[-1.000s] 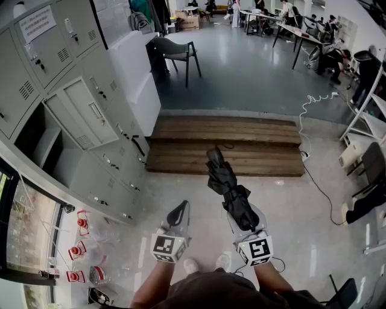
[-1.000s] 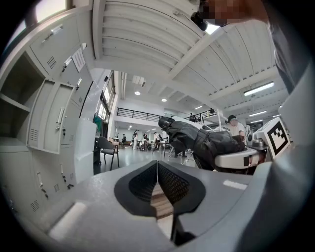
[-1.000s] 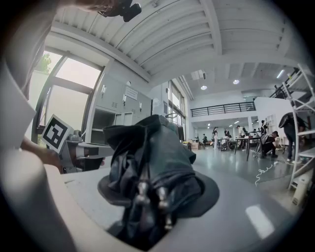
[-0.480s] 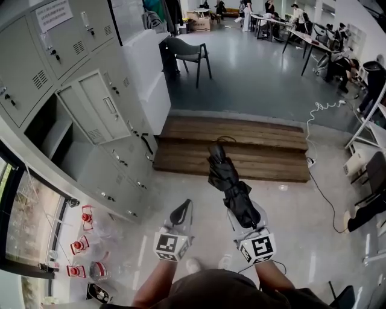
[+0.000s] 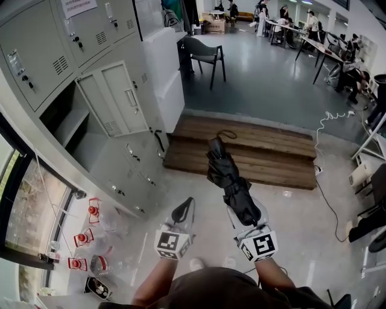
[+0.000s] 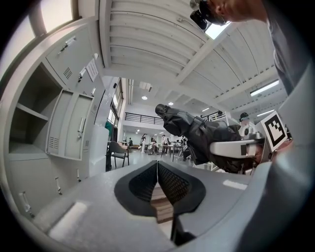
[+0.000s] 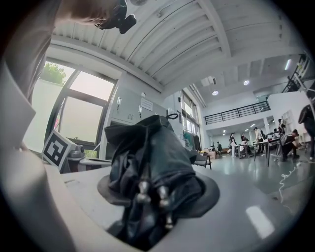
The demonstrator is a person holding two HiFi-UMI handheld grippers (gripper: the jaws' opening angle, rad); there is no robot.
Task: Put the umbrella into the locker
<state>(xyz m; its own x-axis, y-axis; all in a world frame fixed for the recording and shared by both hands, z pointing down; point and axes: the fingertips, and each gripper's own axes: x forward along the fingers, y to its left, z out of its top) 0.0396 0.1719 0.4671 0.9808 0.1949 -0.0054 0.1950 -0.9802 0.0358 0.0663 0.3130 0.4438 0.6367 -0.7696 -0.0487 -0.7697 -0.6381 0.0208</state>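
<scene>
Folded black umbrella (image 5: 223,172) in right claw (image 5: 244,212)

Nothing legible. White paper notice (image 5: 79,6) on grey metal locker door (image 5: 90,33), at eleven o'clock in head view: print too small to read.

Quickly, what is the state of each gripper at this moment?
Left gripper: jaws closed together, nothing between them.
Right gripper: jaws closed on the folded black umbrella.

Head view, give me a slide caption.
Right gripper holds a folded black umbrella near the open locker; left gripper shut and empty.
</scene>
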